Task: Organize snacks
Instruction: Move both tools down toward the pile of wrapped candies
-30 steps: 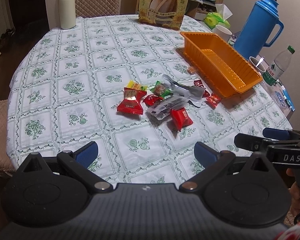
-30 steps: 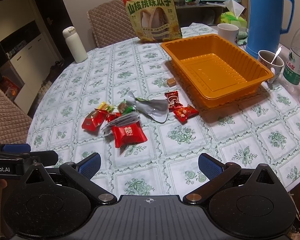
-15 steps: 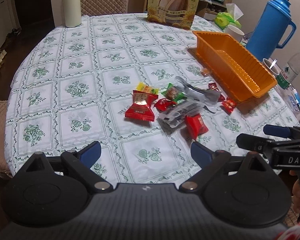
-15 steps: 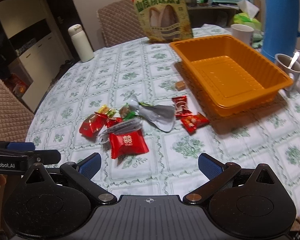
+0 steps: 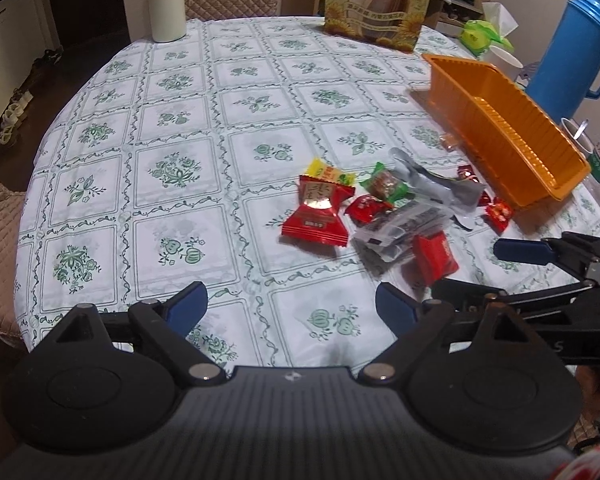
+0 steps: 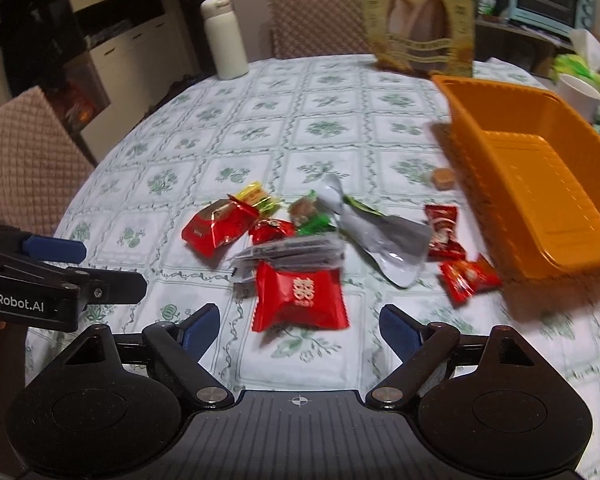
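A: What's the count on the counter point(image 5: 228, 92)?

B: One heap of snacks point(image 6: 300, 240) near the middle: I make out six red packets, one yellow, one green, one clear pouch with dark contents, one silver-grey foil wrapper. One small brown candy point(image 6: 443, 178) lies apart, just beside the orange tray point(image 6: 540, 184). The tray holds nothing I can see.

A: Grippers?

B: My left gripper point(image 5: 291, 307) is spread, nothing between the fingers; the jaws have just been closing a little. My right gripper point(image 6: 300, 322) is likewise spread and has just been narrowing, hovering near the big red packet point(image 6: 300, 294) without pinching it.

A: Differences between views?

B: Left wrist shows one blue thermos jug point(image 5: 572, 44), a cup with a spoon, part of a water bottle. Right wrist shows a second quilted chair at left and a dark cabinet. Both show one white flask point(image 6: 225, 38), one sunflower-seed bag point(image 5: 378, 0), one toaster oven. Right view is blurred.
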`<state>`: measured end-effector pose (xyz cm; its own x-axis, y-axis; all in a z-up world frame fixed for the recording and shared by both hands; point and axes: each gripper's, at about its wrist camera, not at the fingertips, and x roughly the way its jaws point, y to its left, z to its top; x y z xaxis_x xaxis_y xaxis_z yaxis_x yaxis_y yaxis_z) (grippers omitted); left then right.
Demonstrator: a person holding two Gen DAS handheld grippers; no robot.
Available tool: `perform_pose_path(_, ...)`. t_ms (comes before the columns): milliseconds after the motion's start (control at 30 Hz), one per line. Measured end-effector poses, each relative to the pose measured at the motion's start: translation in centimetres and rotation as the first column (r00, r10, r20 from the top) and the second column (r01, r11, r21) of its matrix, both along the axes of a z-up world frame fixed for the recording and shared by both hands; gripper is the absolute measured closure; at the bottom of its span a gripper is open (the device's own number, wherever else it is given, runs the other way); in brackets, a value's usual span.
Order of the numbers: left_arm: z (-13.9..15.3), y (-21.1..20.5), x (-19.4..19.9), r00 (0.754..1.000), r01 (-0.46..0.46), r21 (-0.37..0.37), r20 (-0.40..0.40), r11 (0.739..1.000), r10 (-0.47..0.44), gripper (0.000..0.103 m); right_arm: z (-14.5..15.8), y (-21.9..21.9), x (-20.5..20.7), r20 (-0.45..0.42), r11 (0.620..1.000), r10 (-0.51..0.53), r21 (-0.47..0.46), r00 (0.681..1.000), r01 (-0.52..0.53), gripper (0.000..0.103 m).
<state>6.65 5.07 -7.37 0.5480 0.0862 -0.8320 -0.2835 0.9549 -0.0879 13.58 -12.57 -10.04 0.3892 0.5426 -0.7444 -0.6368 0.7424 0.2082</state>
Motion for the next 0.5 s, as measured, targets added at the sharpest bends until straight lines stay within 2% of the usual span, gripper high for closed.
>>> perform_pose_path(500, -0.8, 0.6, 0.8, 1.000, -0.021, 0.000, -0.012, 1.000, 0.021, 0.014, -2.3, 2.5, 2.2, -0.012, 0.997, 0.055, -0.058, 0.998, -0.055, 0.040)
